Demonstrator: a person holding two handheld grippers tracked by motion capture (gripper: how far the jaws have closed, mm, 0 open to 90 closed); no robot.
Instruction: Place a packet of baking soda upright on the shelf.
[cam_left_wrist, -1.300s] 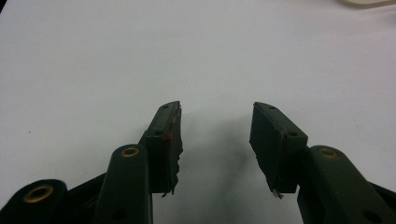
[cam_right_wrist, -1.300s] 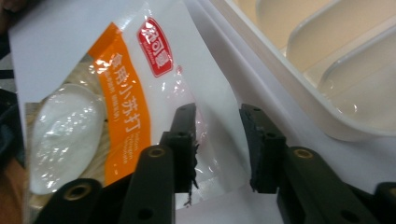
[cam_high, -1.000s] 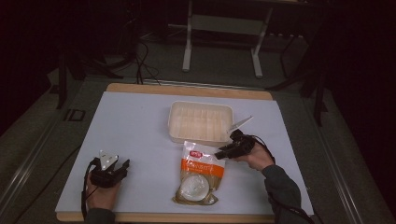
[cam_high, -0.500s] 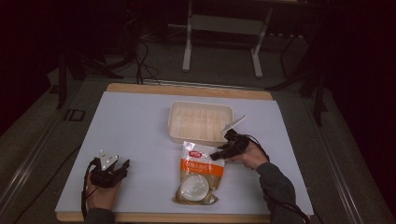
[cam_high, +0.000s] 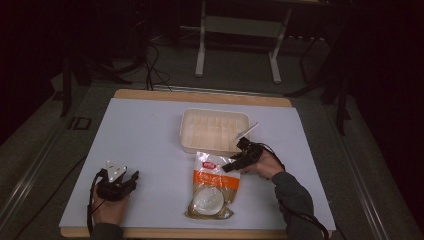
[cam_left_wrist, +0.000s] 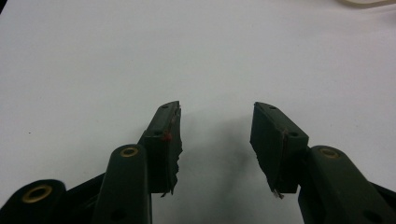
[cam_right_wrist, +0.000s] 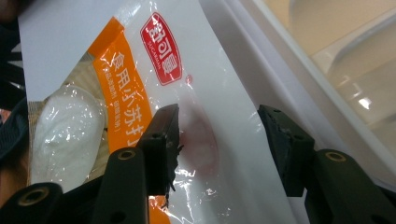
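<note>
While I looked down from the high view, my right gripper (cam_high: 231, 165) hovered at the top edge of an orange-and-white food packet (cam_high: 211, 186), which lay just in front of a cream tray (cam_high: 214, 130) on the white table (cam_high: 145, 145); my left gripper (cam_high: 120, 182) rested well apart, and the room behind was dark. Along the left gripper (cam_left_wrist: 215, 135), the jaws stood released over bare table. Along the right gripper (cam_right_wrist: 217, 140), the jaws gaped, unclenched, over the packet's clear top (cam_right_wrist: 210, 93).

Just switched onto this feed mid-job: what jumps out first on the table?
The orange and clear packet lying near the front edge, with the right gripper open just above its top end. Behind it sits a pale tray, and the left gripper, also open, rests over bare table at the front left.
</note>
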